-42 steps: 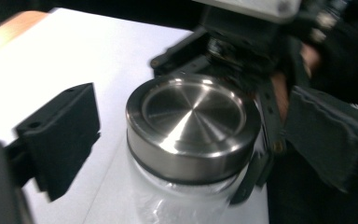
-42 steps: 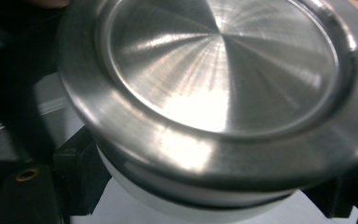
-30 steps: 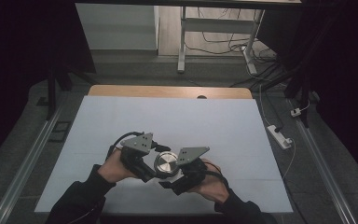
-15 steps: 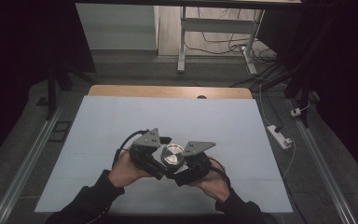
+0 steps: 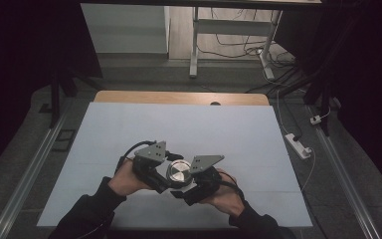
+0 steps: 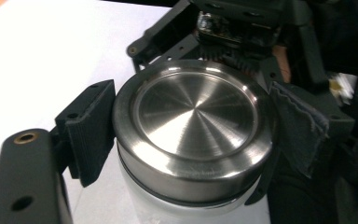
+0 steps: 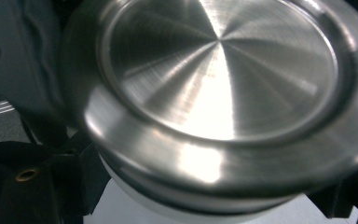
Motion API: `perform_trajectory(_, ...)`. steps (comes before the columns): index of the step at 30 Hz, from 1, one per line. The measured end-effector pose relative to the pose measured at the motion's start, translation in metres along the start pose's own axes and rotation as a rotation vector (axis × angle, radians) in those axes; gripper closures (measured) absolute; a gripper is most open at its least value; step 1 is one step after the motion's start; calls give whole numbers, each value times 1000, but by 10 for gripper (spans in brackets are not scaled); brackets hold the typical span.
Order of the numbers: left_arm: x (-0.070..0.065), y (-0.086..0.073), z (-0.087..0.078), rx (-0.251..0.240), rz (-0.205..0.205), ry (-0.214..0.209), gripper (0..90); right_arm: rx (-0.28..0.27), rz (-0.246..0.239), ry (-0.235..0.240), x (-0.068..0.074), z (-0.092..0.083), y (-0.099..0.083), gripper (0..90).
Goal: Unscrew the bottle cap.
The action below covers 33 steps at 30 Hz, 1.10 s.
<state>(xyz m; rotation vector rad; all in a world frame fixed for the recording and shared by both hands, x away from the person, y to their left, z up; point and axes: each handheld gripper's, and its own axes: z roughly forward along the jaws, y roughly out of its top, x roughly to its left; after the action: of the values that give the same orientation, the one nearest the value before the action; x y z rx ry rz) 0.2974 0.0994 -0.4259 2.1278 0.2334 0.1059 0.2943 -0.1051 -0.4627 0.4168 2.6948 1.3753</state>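
A jar with a brushed steel lid (image 5: pixel 179 172) and a white body (image 6: pixel 168 212) stands on the white table top (image 5: pixel 189 124), near its front edge. My left gripper (image 6: pixel 193 135) comes in from the left. Its jaws have just been closing, and both pads (image 6: pixel 91 130) now press on the lid's rim. My right gripper (image 5: pixel 190 184) reaches in from the right, lower down. It is shut on the white body (image 7: pixel 135 205) under the lid (image 7: pixel 223 70). Both hands sit close against the jar.
The white top lies on a wooden table whose far edge (image 5: pixel 179 97) shows. A white power strip (image 5: pixel 298 144) with its cable lies on the floor at the right. Metal rails (image 5: pixel 30 169) run along both sides, and desk legs (image 5: pixel 195 45) stand beyond the table.
My left gripper swung to the right around the lid and has come back to the left. The jar and my right gripper have barely shifted.
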Motion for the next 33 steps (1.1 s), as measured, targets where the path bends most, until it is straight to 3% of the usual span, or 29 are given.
perform_trajectory(6,-15,5,14,-14,-44,204,210,0,66,-62,-9,-2,-3,150)
perform_trajectory(9,-17,7,17,-28,-65,247,210,-8,88,-89,-11,-3,-3,150)
perform_trajectory(27,-23,8,18,-108,-152,324,212,-48,112,-150,-10,-6,-1,150)
perform_trajectory(30,-21,8,18,-99,-157,304,210,-46,112,-156,-9,-6,-1,150)
perform_trajectory(32,-17,10,16,-71,-155,274,204,-41,115,-148,-9,-5,-1,150)
perform_trajectory(33,-16,9,14,-82,-155,254,203,-41,110,-147,-10,-5,-2,150)
